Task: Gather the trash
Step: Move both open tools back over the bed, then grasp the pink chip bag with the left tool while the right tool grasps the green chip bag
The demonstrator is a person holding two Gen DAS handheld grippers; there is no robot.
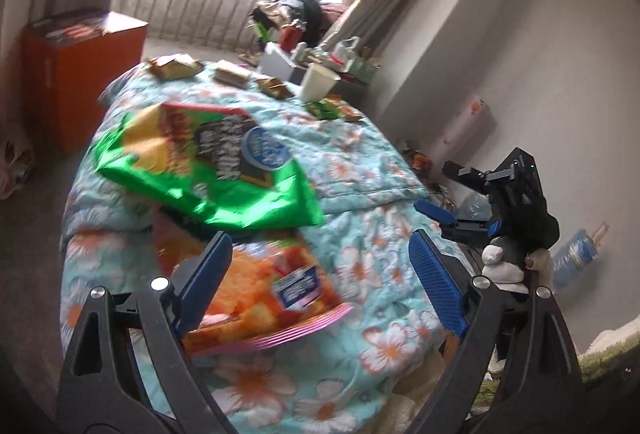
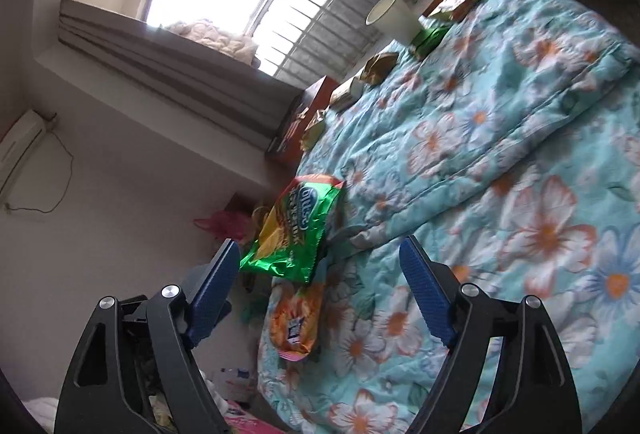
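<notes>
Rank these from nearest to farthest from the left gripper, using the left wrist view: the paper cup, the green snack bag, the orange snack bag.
1. The orange snack bag, lying on the quilt between the open fingers of the left gripper.
2. The green snack bag, just beyond it, mid-bed.
3. The paper cup, upright at the bed's far end.

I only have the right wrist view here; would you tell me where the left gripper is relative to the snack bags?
Observer: The left gripper hovers open over the orange bag, nothing between its fingers.
Operator: Thank you. Is the green bag separate from the orange one?
Observer: No, the green bag overlaps the orange bag's far edge.
Operator: And what is beside the bed on the wall side?
Observer: The right gripper is there, open and empty, held by a white-gloved hand.
</notes>
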